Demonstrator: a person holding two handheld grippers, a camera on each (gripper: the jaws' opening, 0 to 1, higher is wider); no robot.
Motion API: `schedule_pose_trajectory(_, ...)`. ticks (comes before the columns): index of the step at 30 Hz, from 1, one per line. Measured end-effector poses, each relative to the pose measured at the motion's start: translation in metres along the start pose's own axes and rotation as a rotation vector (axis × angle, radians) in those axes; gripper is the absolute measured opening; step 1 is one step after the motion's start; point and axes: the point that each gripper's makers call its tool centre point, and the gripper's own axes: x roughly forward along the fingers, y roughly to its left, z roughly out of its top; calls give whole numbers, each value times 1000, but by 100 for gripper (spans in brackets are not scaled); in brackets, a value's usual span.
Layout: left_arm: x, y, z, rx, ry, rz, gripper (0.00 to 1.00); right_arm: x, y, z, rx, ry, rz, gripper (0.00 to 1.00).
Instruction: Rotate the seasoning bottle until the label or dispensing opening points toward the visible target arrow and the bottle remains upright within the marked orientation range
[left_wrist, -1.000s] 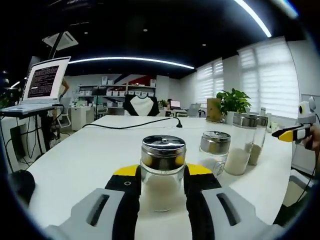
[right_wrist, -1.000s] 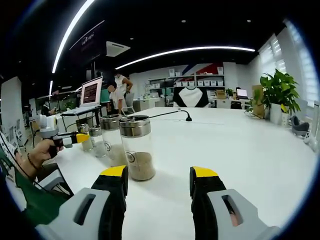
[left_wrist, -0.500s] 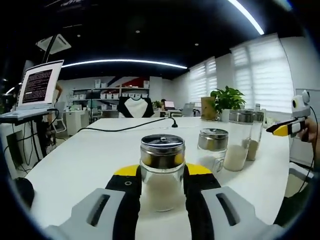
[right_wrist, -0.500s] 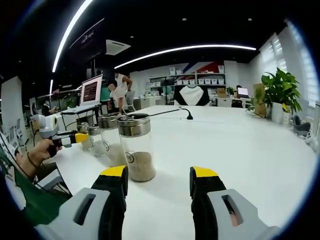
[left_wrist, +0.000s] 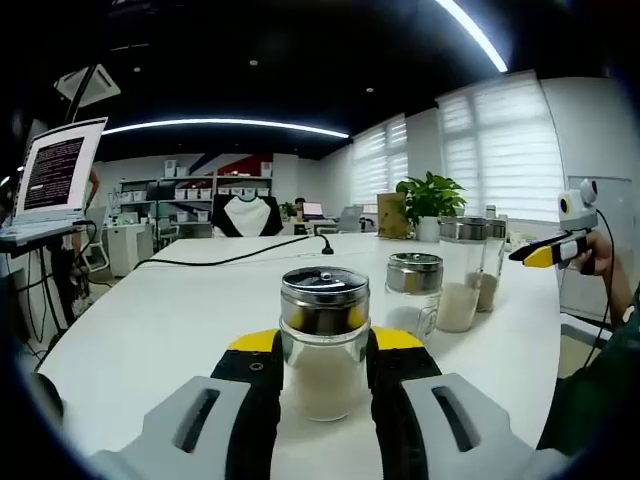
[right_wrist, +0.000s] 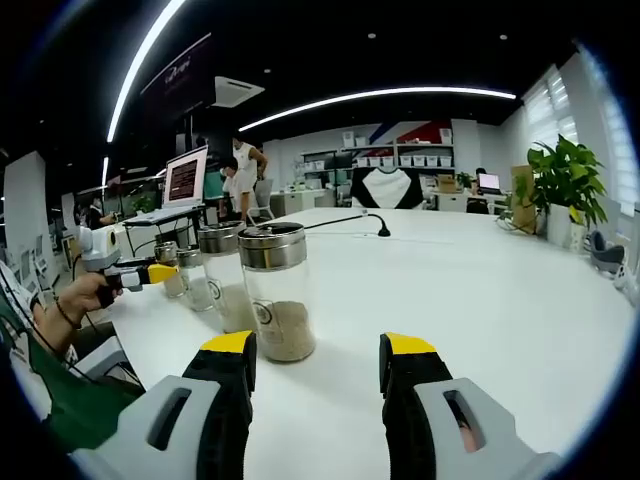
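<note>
A short glass seasoning bottle (left_wrist: 324, 340) with a steel lid and white powder stands upright on the white table (left_wrist: 170, 320). My left gripper (left_wrist: 322, 348) is shut on it, one yellow-tipped jaw pressing each side. In the right gripper view, a tall glass bottle (right_wrist: 279, 292) with tan powder stands just ahead and left of my right gripper (right_wrist: 318, 352), whose jaws are open and hold nothing. The left gripper (right_wrist: 128, 273) shows far left in that view, held by a hand. The right gripper (left_wrist: 548, 252) shows at the far right in the left gripper view.
A short steel-lidded jar (left_wrist: 412, 292) and two tall bottles (left_wrist: 462, 275) stand in a row to the right of the held bottle. A black cable (left_wrist: 240, 258) crosses the far table. A laptop (left_wrist: 55, 175) is at the left, a potted plant (left_wrist: 425, 200) at the back.
The left gripper view has swung a little, so the background slid leftward while the bottle stayed between the jaws. The right gripper view barely shifted toward the tall bottle.
</note>
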Motion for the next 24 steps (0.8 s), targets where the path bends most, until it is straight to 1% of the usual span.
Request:
schedule_pose_trajectory(3,1,0,-1,2,-2,-14,34,-1,0,0,3,-1,-1,49)
schedule_pose_trajectory(6,1,0,-1,6,3,-47,34,0,0,-1,3,-1,-2,49)
schedule_pose_trajectory(10,2,2,-2,16,24,-86,34,0,2,-2,1,2,1,49)
schedule_pose_trajectory(14,2,-1,-3,19,47,-136,34,1,3,-3,1,5,2,49)
schedule_pose_trajectory(18,3,1,-4,37,87,-188,34,1,5,-3,0,7,4,49)
schedule_pose_trajectory(21,3,5,-5,38,93,-215,34,0,6,-1,4,-3,7,49)
schedule_pose_trajectory(23,3,6,-6,37,97,-228,34,0,5,0,5,-5,7,49)
schedule_pose_trajectory(24,3,6,-6,39,100,-233,34,1,1,1,5,-4,5,49)
